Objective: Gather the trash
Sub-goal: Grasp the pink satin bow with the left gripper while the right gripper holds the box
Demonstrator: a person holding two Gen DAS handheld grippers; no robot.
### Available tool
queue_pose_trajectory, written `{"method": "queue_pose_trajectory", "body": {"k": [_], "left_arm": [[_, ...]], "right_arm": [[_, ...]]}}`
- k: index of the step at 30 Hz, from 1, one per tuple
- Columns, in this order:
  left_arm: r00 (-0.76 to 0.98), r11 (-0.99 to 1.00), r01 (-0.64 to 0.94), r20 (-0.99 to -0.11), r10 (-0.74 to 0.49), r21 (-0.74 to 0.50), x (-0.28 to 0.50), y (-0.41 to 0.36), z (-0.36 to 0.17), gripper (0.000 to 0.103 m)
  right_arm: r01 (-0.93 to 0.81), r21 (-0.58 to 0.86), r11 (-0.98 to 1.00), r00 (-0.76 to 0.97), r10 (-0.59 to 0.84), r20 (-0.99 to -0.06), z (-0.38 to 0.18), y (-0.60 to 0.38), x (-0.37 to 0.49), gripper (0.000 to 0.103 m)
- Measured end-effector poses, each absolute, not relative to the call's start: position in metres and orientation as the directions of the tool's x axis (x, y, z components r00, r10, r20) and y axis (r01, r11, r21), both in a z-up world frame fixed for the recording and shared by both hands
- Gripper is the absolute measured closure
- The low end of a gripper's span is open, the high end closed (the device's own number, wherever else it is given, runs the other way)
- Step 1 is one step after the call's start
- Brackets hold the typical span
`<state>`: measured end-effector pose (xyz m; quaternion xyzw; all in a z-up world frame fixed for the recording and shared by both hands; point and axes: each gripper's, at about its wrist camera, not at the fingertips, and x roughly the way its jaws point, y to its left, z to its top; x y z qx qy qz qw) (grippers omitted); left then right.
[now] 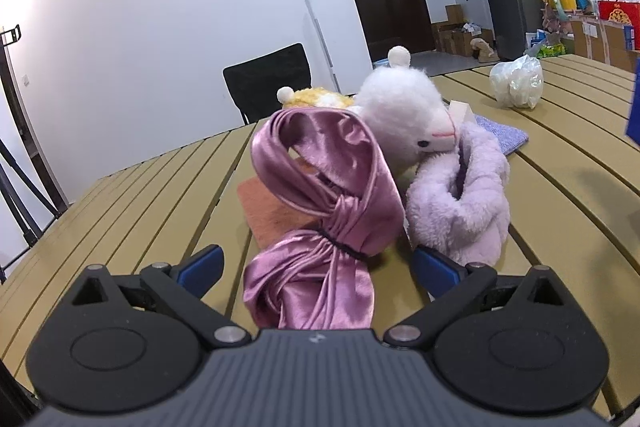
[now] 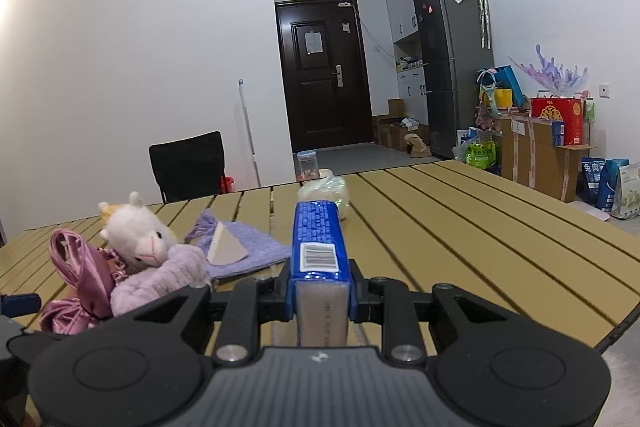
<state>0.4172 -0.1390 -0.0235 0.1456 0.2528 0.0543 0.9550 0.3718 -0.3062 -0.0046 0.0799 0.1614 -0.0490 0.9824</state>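
Note:
My left gripper (image 1: 320, 265) is open low over the slatted table (image 1: 560, 195), and a knotted pink satin cloth (image 1: 320, 187) lies between its blue fingertips (image 1: 202, 263) without being pressed. My right gripper (image 2: 320, 291) is shut on a blue packet (image 2: 318, 239) with a barcode, held above the table (image 2: 460, 227). A crumpled clear plastic bag (image 1: 516, 83) rests farther back, seen just behind the packet as the plastic bag (image 2: 326, 191) in the right wrist view. The satin cloth (image 2: 80, 275) also shows at the lower left there.
A white plush alpaca (image 1: 404, 107), a lilac fluffy piece (image 1: 460, 203), an orange pad (image 1: 272, 211) and a yellow plush (image 1: 316, 97) crowd the satin cloth. A purple cloth (image 2: 248, 247) carries a pale wedge (image 2: 224, 247). A black chair (image 2: 188, 163) stands behind the table.

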Motion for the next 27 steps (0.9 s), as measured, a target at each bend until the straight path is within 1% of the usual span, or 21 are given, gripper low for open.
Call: {"method": "queue_pose_trajectory", "body": {"k": [3,5,7,8,9,10,11,14,15,21,27], "left_arm": [[0.869,0.947,-0.040,-0.456,0.191,0.320,0.421,-0.141,-0.024,0.002],[0.870,0.944,-0.040,-0.453,0.195,0.328,0.423,-0.143,-0.024,0.008],[0.869,0.938,-0.043,-0.450,0.205,0.344,0.425,-0.146,-0.025,0.019],[0.868,0.936,-0.048,-0.449,0.212,0.348,0.424,-0.146,-0.025,0.021],[0.868,0.936,-0.049,-0.449,0.213,0.349,0.424,-0.146,-0.026,0.026],[0.868,0.936,-0.046,-0.450,0.210,0.349,0.424,-0.146,-0.026,0.034],[0.868,0.935,-0.045,-0.450,0.211,0.351,0.425,-0.146,-0.026,0.039],[0.873,0.928,-0.050,-0.435,0.220,0.369,0.425,-0.147,-0.028,0.047],[0.876,0.924,-0.051,-0.427,0.224,0.380,0.424,-0.148,-0.028,0.052],[0.889,0.911,-0.052,-0.397,0.229,0.409,0.417,-0.152,-0.029,0.060],[0.905,0.914,-0.053,-0.368,0.214,0.403,0.407,-0.146,-0.021,0.062]], "right_arm": [[0.125,0.140,0.982,0.943,-0.074,-0.324,-0.004,-0.312,0.370,0.080],[0.126,0.139,0.982,0.942,-0.075,-0.326,-0.005,-0.314,0.369,0.080],[0.127,0.136,0.982,0.941,-0.076,-0.330,-0.006,-0.315,0.369,0.080],[0.127,0.135,0.983,0.940,-0.076,-0.331,-0.006,-0.314,0.370,0.080],[0.128,0.135,0.983,0.940,-0.076,-0.332,-0.006,-0.314,0.371,0.080],[0.127,0.135,0.983,0.940,-0.076,-0.333,-0.006,-0.314,0.370,0.080],[0.126,0.135,0.983,0.940,-0.075,-0.333,-0.006,-0.314,0.370,0.080],[0.120,0.135,0.984,0.940,-0.069,-0.333,-0.006,-0.313,0.371,0.080],[0.117,0.136,0.984,0.941,-0.066,-0.333,-0.006,-0.312,0.372,0.080],[0.102,0.131,0.986,0.943,-0.054,-0.330,-0.006,-0.309,0.372,0.080],[0.092,0.129,0.987,0.944,-0.045,-0.326,-0.005,-0.308,0.369,0.080]]}}
